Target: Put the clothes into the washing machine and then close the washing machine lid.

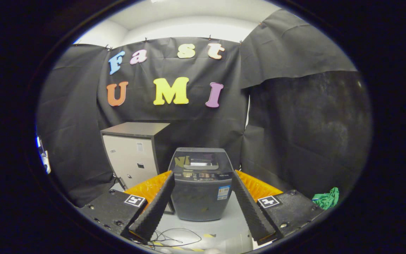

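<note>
A black booth wall (294,134) backs the scene, draped cloth hanging in folds from 9 o'clock round to 3 o'clock. A cabinet (132,155) with a pale door and dark top stands against it at 10 o'clock of the washer, just beside it. The washer (201,183), a dark top-loader, sits on the pale floor (231,222) dead ahead at 12 o'clock of the hand-held gripper (203,211), its lid (200,160) down and its control strip facing the camera. The hand-held gripper is released, its two fingers (155,208) spread wide with nothing between them, framing the washer's front from either side without touching it. A green cloth (326,198) lies crumpled at 3 o'clock, beyond the right finger, well apart from the washer. Thin cables (174,238) loop on the floor at 6 o'clock.
</note>
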`<act>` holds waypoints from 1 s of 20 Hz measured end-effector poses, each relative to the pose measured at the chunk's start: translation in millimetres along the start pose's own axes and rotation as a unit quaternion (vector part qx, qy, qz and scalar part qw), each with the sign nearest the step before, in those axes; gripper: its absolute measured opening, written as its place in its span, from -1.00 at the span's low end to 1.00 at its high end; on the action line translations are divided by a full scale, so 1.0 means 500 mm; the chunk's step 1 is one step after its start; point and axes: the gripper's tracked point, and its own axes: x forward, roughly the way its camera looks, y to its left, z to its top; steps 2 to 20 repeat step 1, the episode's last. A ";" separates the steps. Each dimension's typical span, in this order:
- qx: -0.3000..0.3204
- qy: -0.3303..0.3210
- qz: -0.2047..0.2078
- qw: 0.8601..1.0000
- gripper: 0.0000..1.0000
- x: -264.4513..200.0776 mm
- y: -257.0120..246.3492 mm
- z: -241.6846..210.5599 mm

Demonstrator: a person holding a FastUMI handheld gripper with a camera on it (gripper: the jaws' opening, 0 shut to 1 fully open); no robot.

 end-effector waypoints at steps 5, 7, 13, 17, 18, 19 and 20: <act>0.000 -0.002 0.001 1.000 1.00 0.003 0.001 0.000; 0.000 -0.002 0.001 1.000 1.00 0.003 0.001 0.000; 0.000 -0.002 0.001 1.000 1.00 0.003 0.001 0.000; 0.000 -0.002 0.001 1.000 1.00 0.003 0.001 0.000; 0.000 -0.002 0.001 1.000 1.00 0.003 0.001 0.000; 0.000 -0.002 0.001 1.000 1.00 0.003 0.001 0.000; 0.000 -0.002 0.001 1.000 1.00 0.003 0.001 0.000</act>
